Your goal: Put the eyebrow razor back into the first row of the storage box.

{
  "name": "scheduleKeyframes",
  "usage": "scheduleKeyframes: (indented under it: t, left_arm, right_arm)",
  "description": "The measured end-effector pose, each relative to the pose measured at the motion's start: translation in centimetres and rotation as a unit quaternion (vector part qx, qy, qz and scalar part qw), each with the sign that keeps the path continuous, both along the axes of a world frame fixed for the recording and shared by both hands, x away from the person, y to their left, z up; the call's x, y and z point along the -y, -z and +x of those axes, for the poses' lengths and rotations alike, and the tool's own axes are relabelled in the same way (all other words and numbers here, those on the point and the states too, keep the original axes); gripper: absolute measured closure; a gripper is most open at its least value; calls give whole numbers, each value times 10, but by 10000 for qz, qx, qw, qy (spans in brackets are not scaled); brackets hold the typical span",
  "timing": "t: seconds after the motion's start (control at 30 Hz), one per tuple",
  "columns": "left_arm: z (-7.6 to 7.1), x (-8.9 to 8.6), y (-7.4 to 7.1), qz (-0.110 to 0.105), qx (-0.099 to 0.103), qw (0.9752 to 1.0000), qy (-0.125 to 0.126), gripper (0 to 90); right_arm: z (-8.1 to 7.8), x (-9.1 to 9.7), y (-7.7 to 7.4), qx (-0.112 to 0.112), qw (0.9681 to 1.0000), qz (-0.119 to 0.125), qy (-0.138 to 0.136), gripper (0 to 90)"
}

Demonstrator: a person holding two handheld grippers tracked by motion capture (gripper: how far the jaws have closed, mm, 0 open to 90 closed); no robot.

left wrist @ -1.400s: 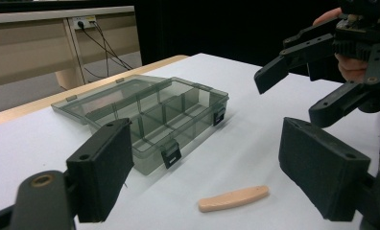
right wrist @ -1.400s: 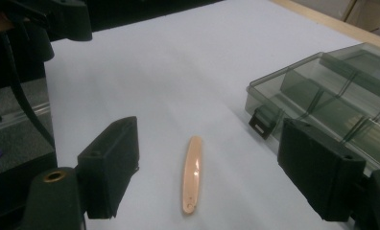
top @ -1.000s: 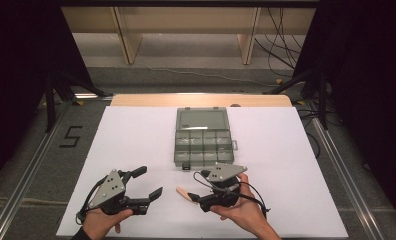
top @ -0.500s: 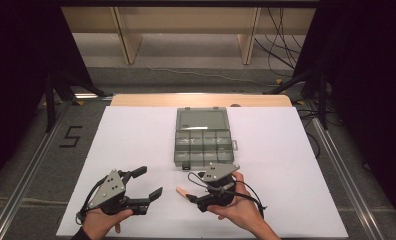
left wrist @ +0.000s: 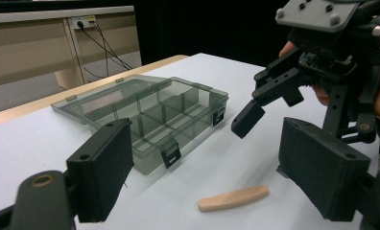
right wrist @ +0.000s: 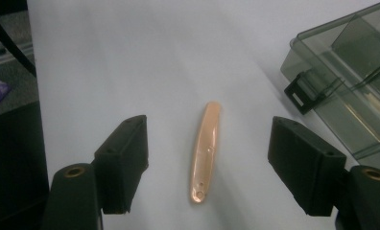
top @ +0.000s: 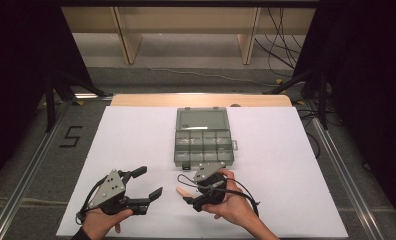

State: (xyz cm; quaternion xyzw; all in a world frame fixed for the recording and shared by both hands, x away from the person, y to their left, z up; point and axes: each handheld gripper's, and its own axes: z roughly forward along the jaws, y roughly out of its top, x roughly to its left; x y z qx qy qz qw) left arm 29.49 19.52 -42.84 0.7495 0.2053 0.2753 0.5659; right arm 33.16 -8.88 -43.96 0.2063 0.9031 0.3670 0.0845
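A slim peach-coloured stick (right wrist: 206,148) lies flat on the white table (top: 286,150), just in front of a grey see-through compartment box (top: 204,137). The box's lid is folded back flat. My right gripper (right wrist: 214,163) points at the stick, one jaw on each side, and neither pad touches it. Its jaws have just been closing but still stand apart, so it is open. My left gripper (top: 148,182) rests to the left of the stick (top: 182,190), open and empty. In the left gripper view, the stick (left wrist: 233,198) lies between my own jaws, and one of the right gripper's fingertips (left wrist: 248,119) hangs above it.
The box (left wrist: 145,115) has several empty-looking compartments and two black latches on its near wall. Bare white table stretches left and right of it. A wooden strip (top: 136,100) edges the table's far side, and dark floor with cables lies beyond.
My right gripper has moved left and slightly down, so the stick now lies between its jaws, which stand narrower than before. The left gripper has stayed put.
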Motion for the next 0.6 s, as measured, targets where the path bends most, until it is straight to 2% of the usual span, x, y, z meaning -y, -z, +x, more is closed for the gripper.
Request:
scheduleKeyframes:
  t: [0.07, 0.1, 0.13, 0.17, 0.2, 0.23, 0.6]
  left_arm:
    - [-1, 0, 0, -6, -26, 10000, -18, 192]
    - [-7, 5, 3, -348, -503, 9981, -1, 192]
    - [-7, 5, 3, -348, -503, 9981, -1, 192]
    - [0, 0, 0, -1, 1, 10000, 5, 192]
    - [0, 0, 0, 0, -3, 10000, 0, 192]
    - [-7, 5, 3, -339, -499, 9982, 0, 192]
    - [-7, 5, 3, -375, -510, 9980, -9, 192]
  right_arm:
    - [1, -1, 0, -69, 9999, -71, -44, 322]
    - [3, -3, 2, -108, 9998, -160, -53, 338]
    - [3, -3, 2, -108, 9998, -160, -53, 338]
    - [5, -4, 3, -147, 9996, -241, -62, 350]
    - [5, -5, 3, -195, 9994, -280, -105, 356]
    - [6, -6, 4, -207, 9992, -321, -98, 361]
    - [13, -18, 10, -400, 9965, -679, -276, 414]
